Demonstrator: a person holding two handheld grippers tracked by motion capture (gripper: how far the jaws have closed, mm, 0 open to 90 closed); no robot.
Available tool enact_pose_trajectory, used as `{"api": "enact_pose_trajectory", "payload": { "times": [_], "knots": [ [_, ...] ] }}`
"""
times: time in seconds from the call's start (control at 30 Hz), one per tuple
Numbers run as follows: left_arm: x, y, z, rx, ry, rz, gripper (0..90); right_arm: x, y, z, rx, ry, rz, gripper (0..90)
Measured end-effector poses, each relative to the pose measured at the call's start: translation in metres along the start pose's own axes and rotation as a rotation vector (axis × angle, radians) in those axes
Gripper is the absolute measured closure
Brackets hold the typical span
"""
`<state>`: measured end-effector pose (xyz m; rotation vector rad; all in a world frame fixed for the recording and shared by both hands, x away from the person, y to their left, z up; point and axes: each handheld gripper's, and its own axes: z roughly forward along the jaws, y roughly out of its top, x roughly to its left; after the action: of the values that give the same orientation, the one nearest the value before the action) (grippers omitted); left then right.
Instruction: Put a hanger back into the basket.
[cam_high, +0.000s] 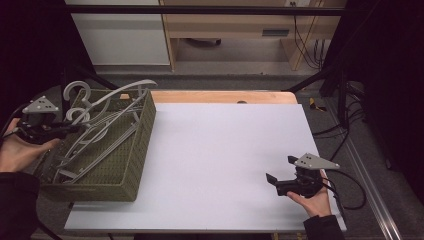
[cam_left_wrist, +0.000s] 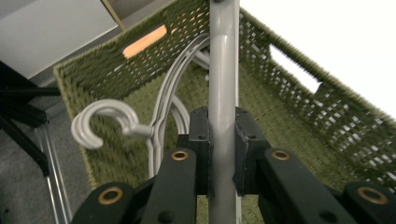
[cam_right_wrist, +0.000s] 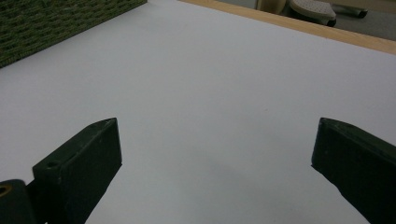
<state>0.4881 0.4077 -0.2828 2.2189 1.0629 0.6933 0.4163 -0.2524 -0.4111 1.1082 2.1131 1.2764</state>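
A green woven basket (cam_high: 142, 145) stands at the table's left end and holds several grey plastic hangers (cam_high: 102, 137). My left gripper (cam_high: 75, 128) reaches over the basket's left side, shut on the bar of one grey hanger (cam_high: 117, 95) that sticks up past the rim. In the left gripper view that hanger's bar (cam_left_wrist: 223, 70) runs straight up between the pads of the left gripper (cam_left_wrist: 222, 126), with another hanger's hook (cam_left_wrist: 100, 119) lying to the left inside the basket (cam_left_wrist: 289, 102). My right gripper (cam_high: 280, 168) rests low at the front right, open with nothing between its jaws (cam_right_wrist: 215, 135).
A white board (cam_high: 225, 150) covers the wooden table (cam_high: 225, 96). The basket's side (cam_right_wrist: 56, 23) lies far off in the right gripper view, across the white board (cam_right_wrist: 210, 70). Dark frame bars and cables flank the table on the right.
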Motion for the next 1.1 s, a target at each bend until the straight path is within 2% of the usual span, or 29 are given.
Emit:
{"api": "enact_pose_trajectory", "payload": {
  "times": [0.17,0.3,0.6,0.8,1.1],
  "knots": [
    [0.007,-0.009,0.002,0.011,0.017,-0.020,79.8,0.000,0.000,0.000,0.002,-0.001,-0.004,2.1],
    [0.012,-0.017,0.005,0.042,0.032,-0.020,79.8,0.000,0.000,0.001,0.005,-0.001,-0.002,2.1],
    [0.015,-0.025,0.013,0.062,0.038,-0.033,79.8,0.000,-0.001,0.002,0.009,0.001,-0.009,2.1],
    [0.017,-0.029,0.021,0.076,0.033,-0.057,79.7,0.000,-0.001,0.001,0.011,0.001,-0.008,2.2],
    [0.012,-0.042,0.045,0.102,0.003,-0.083,79.7,0.001,-0.001,0.002,0.017,0.003,-0.008,2.4]
  ]
}}
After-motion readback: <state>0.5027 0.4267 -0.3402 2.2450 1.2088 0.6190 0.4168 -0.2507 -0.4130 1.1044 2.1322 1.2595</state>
